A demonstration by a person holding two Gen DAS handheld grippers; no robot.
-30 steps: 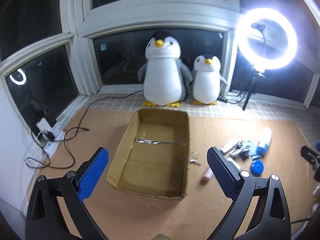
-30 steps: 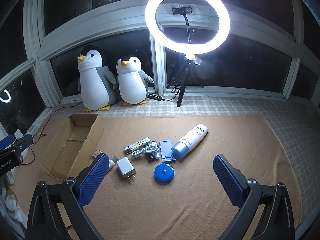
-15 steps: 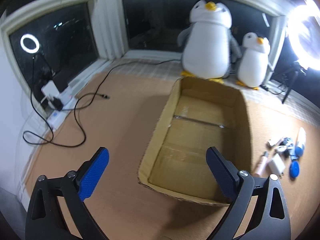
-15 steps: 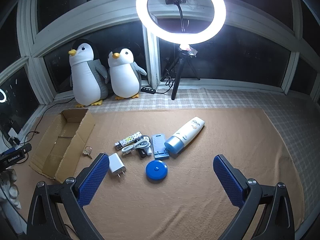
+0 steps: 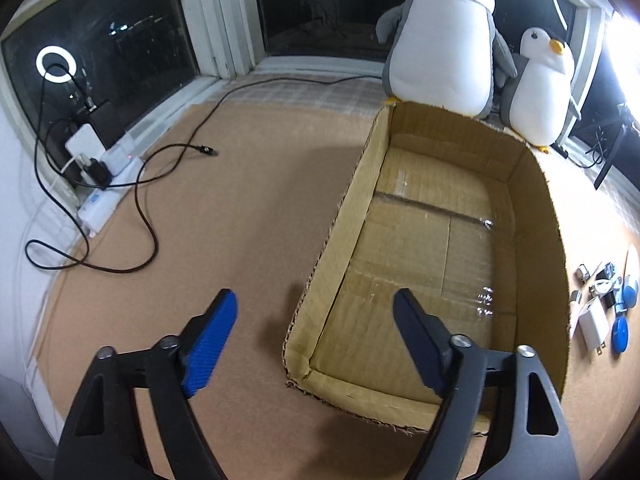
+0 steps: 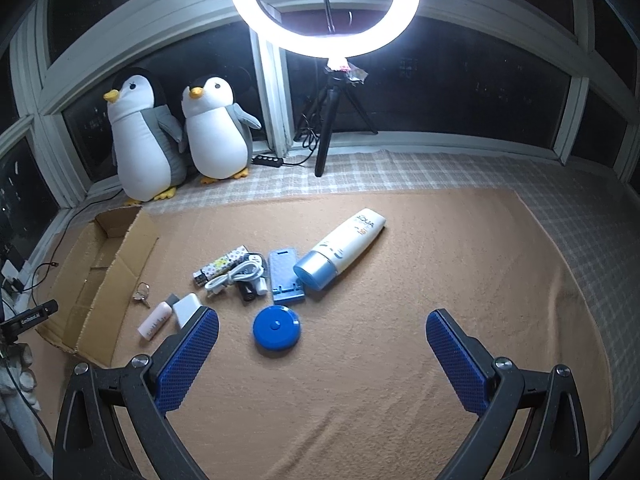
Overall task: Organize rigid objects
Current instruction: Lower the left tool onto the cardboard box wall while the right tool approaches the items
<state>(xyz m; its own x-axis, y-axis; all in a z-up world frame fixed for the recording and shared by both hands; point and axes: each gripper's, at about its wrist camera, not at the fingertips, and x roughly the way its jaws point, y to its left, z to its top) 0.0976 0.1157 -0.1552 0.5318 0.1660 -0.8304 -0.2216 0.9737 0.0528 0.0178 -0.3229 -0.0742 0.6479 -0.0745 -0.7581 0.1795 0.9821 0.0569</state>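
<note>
Your left claw (image 5: 316,334) has swung left and dropped toward the cardboard box (image 5: 436,248), jaws wide, straddling its near-left wall, holding nothing. Right claw (image 6: 322,354) hangs wide just short of the blue round case (image 6: 276,328); clutter sits right of the box.

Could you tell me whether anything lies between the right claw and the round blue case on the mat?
Nothing visible does. The right claw is open and the round blue case lies on bare mat just ahead, nearer its left finger.
</note>
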